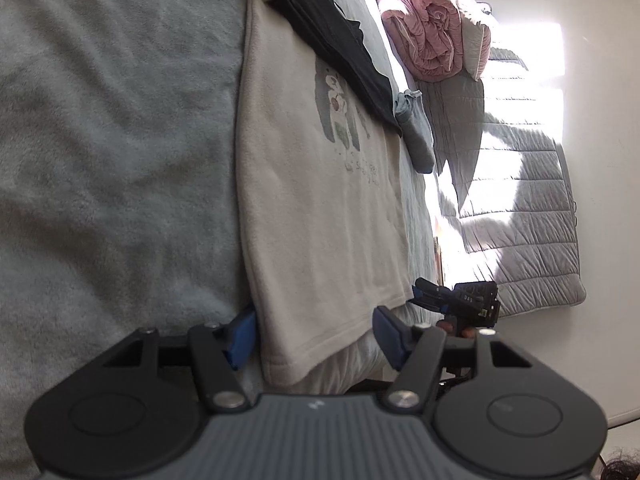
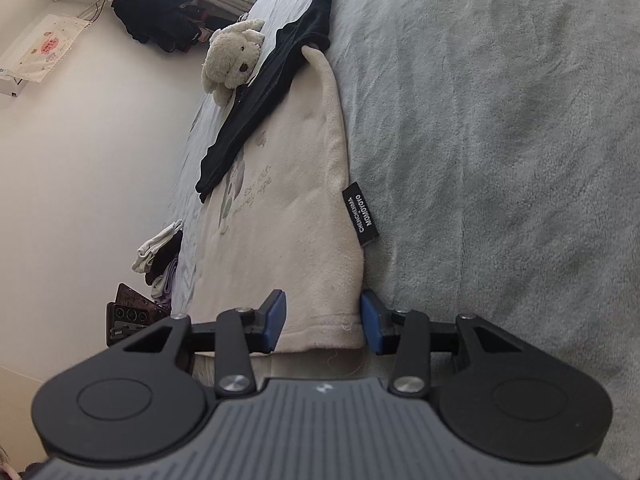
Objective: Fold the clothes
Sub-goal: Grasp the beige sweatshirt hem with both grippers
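The cream fleece garment with a faded grey-green print (image 1: 320, 200) lay spread flat on the pale grey-green plush bedspread (image 1: 112, 140), its near hem reaching the edge of the bed; a long black garment (image 1: 332, 40) lay across its far part, and a small grey sock (image 1: 416, 136) sat just beside that on the bedspread.

The left gripper (image 1: 316, 336) stood with its jaws spread wide, one blue pad (image 1: 240, 336) on each side of a near corner of the cream garment's hem; the fabric passed between the pads, but neither pressed on it. In the same view the other gripper, held in a hand, showed small at the far corner of that hem; a rolled pink quilt (image 1: 428, 36) and a grey quilted cover (image 1: 520, 220) lay beyond in strong sunlight.

The right gripper (image 2: 323, 322) likewise had its jaws released and apart, straddling the garment's other near corner (image 2: 316, 320); the hem sat between the blue pads, the right-hand pad just beside the folded edge. A black woven label with white lettering (image 2: 360, 216) stuck out from the garment's side seam onto the bedspread. A cream plush dog toy (image 2: 232, 60) rested near the far end of the black garment; a small heap of socks (image 2: 160, 256) lay at the bed's edge by the white wall (image 2: 80, 160).
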### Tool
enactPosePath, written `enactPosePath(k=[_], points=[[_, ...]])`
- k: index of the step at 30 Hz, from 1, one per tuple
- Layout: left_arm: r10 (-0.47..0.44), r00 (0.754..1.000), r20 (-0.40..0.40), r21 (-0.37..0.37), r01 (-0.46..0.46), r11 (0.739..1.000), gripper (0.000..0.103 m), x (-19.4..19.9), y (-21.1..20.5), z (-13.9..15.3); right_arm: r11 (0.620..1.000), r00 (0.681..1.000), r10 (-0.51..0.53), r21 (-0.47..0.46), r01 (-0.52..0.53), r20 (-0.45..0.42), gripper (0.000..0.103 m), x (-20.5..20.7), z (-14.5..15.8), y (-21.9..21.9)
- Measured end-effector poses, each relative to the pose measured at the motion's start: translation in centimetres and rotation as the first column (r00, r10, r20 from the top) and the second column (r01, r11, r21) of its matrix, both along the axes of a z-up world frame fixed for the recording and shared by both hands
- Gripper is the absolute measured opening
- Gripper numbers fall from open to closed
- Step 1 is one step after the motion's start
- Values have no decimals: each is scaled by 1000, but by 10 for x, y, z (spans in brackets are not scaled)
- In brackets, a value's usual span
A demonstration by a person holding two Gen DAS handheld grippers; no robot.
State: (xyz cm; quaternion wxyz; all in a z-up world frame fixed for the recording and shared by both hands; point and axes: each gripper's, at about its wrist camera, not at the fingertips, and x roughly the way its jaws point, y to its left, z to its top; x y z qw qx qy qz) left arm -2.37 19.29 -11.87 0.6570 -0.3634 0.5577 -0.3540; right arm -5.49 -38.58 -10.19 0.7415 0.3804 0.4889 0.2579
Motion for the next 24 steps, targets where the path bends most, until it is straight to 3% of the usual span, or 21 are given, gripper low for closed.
enactPosePath(k=[9, 11, 13, 14, 20, 24], points=[[-32, 999, 19, -11, 32, 999, 52, -3, -11, -3, 999, 999, 44, 25, -44, 9, 42, 4, -5, 15], [-25, 1000, 11, 10, 25, 1000, 43, -4, -10, -3, 999, 999, 48, 22, -48, 2, 30, 4, -6, 17], [-18, 1000, -13, 22, 18, 1000, 14, -6, -8, -6, 999, 999, 33, 26, -33, -19, 21, 3, -9, 15], [-16, 999, -40, 17, 17, 1000, 10, -6, -6, -10, 999, 999, 31, 35, -30, -17, 20, 2, -8, 13], [1, 1000, -15, -50, -2, 999, 8, -10, 2, -4, 997, 999, 20, 74, -22, 32, 18, 0, 1, 11], [51, 998, 31, -143, -46, 989, 7, -8, 11, 5, 993, 996, -15, 120, 4, 85, 18, 4, 12, 9]])
